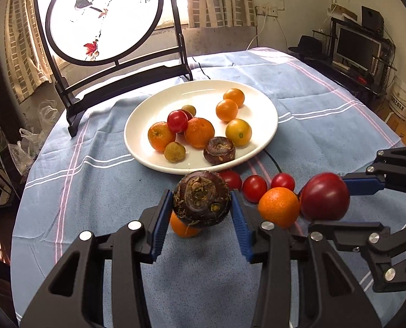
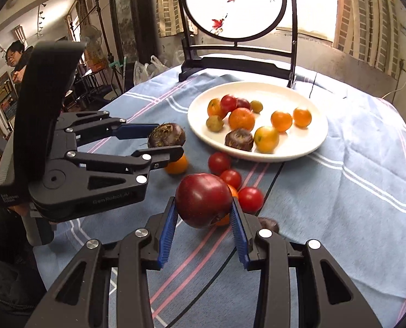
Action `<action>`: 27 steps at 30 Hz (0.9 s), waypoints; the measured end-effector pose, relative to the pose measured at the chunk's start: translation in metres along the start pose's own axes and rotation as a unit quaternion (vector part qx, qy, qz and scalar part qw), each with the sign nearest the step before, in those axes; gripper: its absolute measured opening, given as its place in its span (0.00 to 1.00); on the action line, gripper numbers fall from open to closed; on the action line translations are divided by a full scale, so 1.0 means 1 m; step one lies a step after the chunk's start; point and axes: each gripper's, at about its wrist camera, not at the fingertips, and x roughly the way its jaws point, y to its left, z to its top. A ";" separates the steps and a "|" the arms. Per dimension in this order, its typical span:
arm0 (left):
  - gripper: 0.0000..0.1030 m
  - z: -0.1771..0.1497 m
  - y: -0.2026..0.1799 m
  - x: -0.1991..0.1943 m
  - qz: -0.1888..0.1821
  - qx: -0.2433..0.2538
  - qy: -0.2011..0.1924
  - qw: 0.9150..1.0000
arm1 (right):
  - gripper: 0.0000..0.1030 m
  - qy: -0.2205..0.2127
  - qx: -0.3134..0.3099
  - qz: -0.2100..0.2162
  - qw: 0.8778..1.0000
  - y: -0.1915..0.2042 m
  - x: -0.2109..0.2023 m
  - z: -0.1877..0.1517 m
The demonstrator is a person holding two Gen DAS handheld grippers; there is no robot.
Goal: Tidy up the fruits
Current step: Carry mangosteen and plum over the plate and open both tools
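Your left gripper (image 1: 201, 207) clenched a brown water chestnut (image 1: 201, 199) — your right gripper (image 2: 204, 213) grasped a dark-red plum (image 2: 203, 199); far behind, white plate (image 1: 159, 104) held mixed fruit.

Daylight floods in behind the round, black-framed painted silk screen (image 1: 104, 16), blowing it out to white. The glossy white ceramic plate (image 1: 257, 104) carries faint glare. Fisheye curvature bends the edges; corners vignette black. Fruit on the plate looks slightly motion-blurred in the right wrist view.

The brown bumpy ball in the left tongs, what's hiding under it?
An orange fruit sits on the cloth under the water chestnut held by the left tongs. Its top is covered.
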 end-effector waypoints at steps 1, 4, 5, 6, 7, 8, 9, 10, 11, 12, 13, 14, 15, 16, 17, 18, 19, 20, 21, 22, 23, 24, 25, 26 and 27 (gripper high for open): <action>0.41 0.003 0.001 0.001 0.001 0.000 -0.001 1.000 | 0.38 -0.001 0.001 -0.002 1.000 -0.002 0.000 0.003; 0.41 0.011 0.003 0.004 0.005 0.001 -0.003 1.000 | 0.38 -0.002 0.002 -0.008 1.000 -0.009 0.000 0.010; 0.41 0.014 0.004 0.006 0.006 0.001 -0.004 1.000 | 0.38 -0.002 0.002 -0.010 1.000 -0.011 0.001 0.013; 0.41 0.016 0.005 0.007 0.007 0.003 -0.004 1.000 | 0.38 -0.002 0.001 -0.013 1.000 -0.013 0.001 0.015; 0.41 0.019 0.006 0.008 0.009 0.004 -0.006 1.000 | 0.38 -0.002 0.001 -0.015 1.000 -0.015 0.002 0.018; 0.41 0.022 0.007 0.009 0.012 0.004 -0.008 1.000 | 0.38 -0.002 0.001 -0.017 1.000 -0.017 0.003 0.021; 0.41 0.026 0.009 0.010 0.013 0.003 -0.009 1.000 | 0.38 -0.002 0.000 -0.019 1.000 -0.019 0.004 0.025; 0.41 0.030 0.012 0.010 0.014 0.001 -0.013 1.000 | 0.38 -0.005 -0.002 -0.021 1.000 -0.020 0.004 0.028; 0.41 0.034 0.015 0.010 0.016 -0.002 -0.018 1.000 | 0.38 -0.008 -0.002 -0.022 1.000 -0.021 0.006 0.031; 0.41 0.037 0.018 0.009 0.018 -0.004 -0.022 1.000 | 0.38 -0.013 -0.002 -0.021 1.000 -0.023 0.005 0.035; 0.41 0.040 0.021 0.009 0.021 -0.006 -0.026 0.999 | 0.38 -0.017 -0.003 -0.022 1.000 -0.024 0.004 0.038; 0.41 0.043 0.024 0.008 0.022 -0.009 -0.030 0.999 | 0.38 -0.021 -0.004 -0.023 1.000 -0.025 0.003 0.041; 0.41 0.046 0.027 0.008 0.023 -0.012 -0.034 0.999 | 0.38 -0.026 -0.004 -0.024 0.999 -0.026 0.001 0.044; 0.41 0.049 0.030 0.008 0.024 -0.015 -0.036 0.999 | 0.38 -0.030 -0.002 -0.024 0.999 -0.028 0.001 0.047; 0.41 0.051 0.032 0.008 0.024 -0.018 -0.038 0.999 | 0.38 -0.033 -0.001 -0.025 0.999 -0.030 0.001 0.050; 0.41 0.055 0.035 0.010 0.025 -0.022 -0.040 0.999 | 0.38 -0.037 -0.002 -0.029 0.999 -0.033 0.001 0.055; 0.41 0.059 0.038 0.012 0.026 -0.027 -0.041 0.998 | 0.38 -0.042 0.000 -0.033 0.999 -0.035 0.001 0.059; 0.41 0.063 0.040 0.015 0.028 -0.031 -0.041 0.998 | 0.38 -0.047 0.004 -0.036 0.998 -0.039 0.001 0.065; 0.41 0.068 0.041 0.018 0.031 -0.035 -0.041 0.998 | 0.38 -0.051 0.010 -0.037 0.998 -0.042 0.002 0.071; 0.41 0.072 0.041 0.021 0.031 -0.036 -0.040 0.998 | 0.38 -0.056 0.014 -0.041 0.997 -0.045 0.003 0.076; 0.41 0.076 0.041 0.024 0.032 -0.038 -0.040 0.998 | 0.38 -0.061 0.014 -0.048 0.997 -0.046 0.005 0.080; 0.41 0.080 0.039 0.028 0.033 -0.039 -0.039 0.998 | 0.38 -0.063 0.014 -0.052 0.997 -0.047 0.009 0.083; 0.41 0.084 0.038 0.033 0.033 -0.039 -0.037 0.998 | 0.38 -0.062 0.017 -0.051 0.997 -0.049 0.014 0.087; 0.41 0.088 0.037 0.037 0.035 -0.040 -0.035 0.998 | 0.38 -0.059 0.022 -0.048 0.997 -0.051 0.019 0.091; 0.41 0.091 0.036 0.042 0.039 -0.042 -0.032 0.998 | 0.38 -0.056 0.026 -0.050 0.997 -0.053 0.025 0.094</action>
